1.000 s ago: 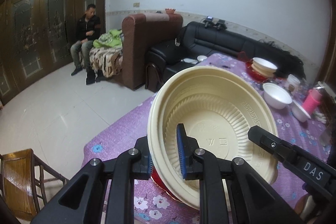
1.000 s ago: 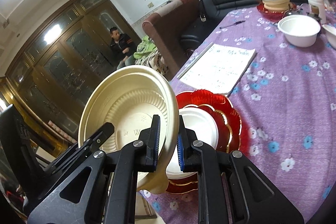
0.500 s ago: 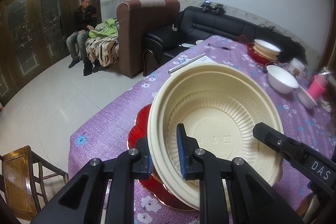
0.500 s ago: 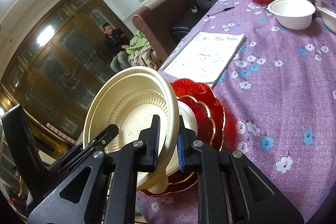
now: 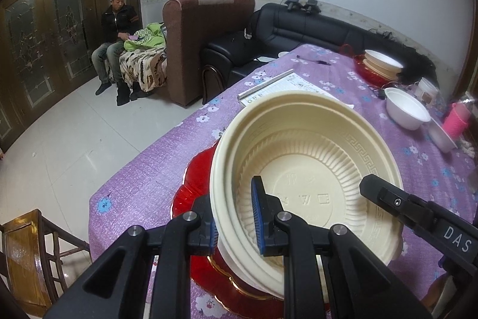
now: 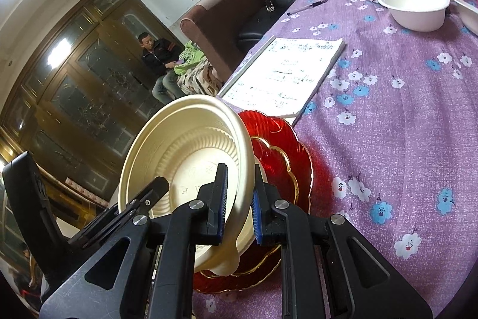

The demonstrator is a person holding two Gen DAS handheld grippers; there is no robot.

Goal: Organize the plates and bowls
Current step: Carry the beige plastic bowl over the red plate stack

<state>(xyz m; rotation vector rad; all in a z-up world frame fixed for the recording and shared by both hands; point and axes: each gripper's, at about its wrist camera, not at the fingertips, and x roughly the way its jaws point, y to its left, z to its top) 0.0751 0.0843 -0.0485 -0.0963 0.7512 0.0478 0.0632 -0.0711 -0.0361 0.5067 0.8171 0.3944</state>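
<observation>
A: What have I got in the left hand-held gripper [image 5: 234,221]?

B: Nearly closed, clamped w/ the right hand-held gripper [image 6: 237,207] on opposite rims of the cream bowl [image 5: 304,169], tilted over the red plate [image 6: 277,145].

A: Around it?

B: Notebook [image 6: 286,73] just beyond; white bowl [image 6: 415,6] further on the surface [image 6: 403,115].

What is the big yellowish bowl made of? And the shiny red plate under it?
The cream bowl looks like thin moulded plastic: matte, with pressed ribs and a stamped rim pattern. The red plate looks like glass or clear hard plastic: glossy, see-through red, fluted, with a gold edge. I can't tell which.
</observation>
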